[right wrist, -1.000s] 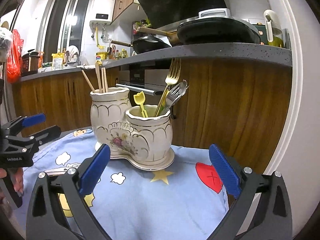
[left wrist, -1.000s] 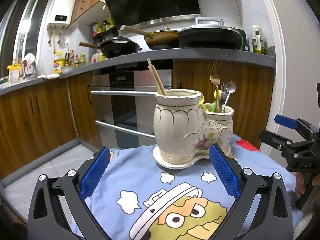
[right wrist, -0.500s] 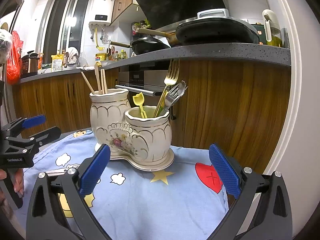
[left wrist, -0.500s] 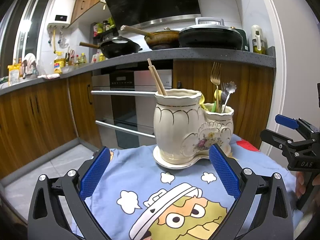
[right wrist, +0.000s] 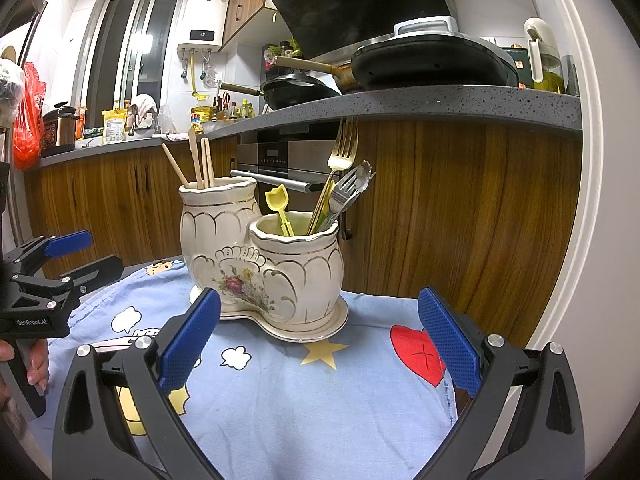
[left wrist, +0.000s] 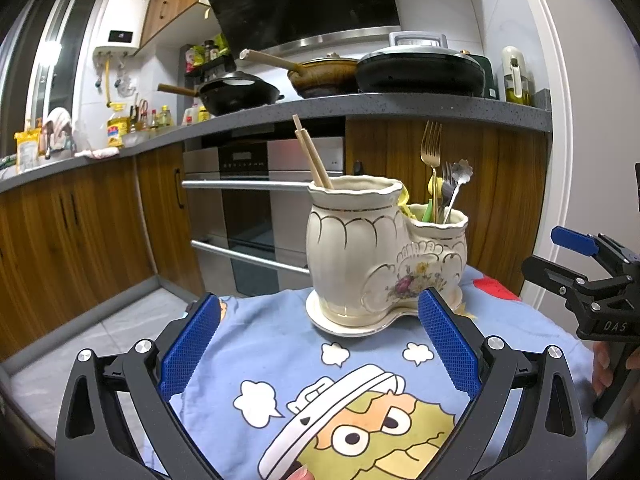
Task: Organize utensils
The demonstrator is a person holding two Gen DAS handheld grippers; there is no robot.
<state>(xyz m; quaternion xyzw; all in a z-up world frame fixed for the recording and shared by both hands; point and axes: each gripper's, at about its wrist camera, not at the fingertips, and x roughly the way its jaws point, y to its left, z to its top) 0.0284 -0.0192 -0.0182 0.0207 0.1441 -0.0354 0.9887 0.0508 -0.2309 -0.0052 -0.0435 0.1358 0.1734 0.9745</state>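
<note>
From the left wrist, the left gripper (left wrist: 320,344) hangs with fingers spread wide and empty before the ceramic holder (left wrist: 376,256) on the blue cloth (left wrist: 360,380). From the right wrist, the right gripper (right wrist: 320,340) likewise gapes empty; chopsticks (right wrist: 200,164) fill the taller pot, forks (right wrist: 342,176) the shorter.

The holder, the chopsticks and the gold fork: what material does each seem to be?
Holder: probably glazed ceramic, glossy cream with gilt lines and a painted flower.
Chopsticks: likely wood or bamboo, matte tan.
Gold fork: apparently metal, with a shiny gold finish.
</note>
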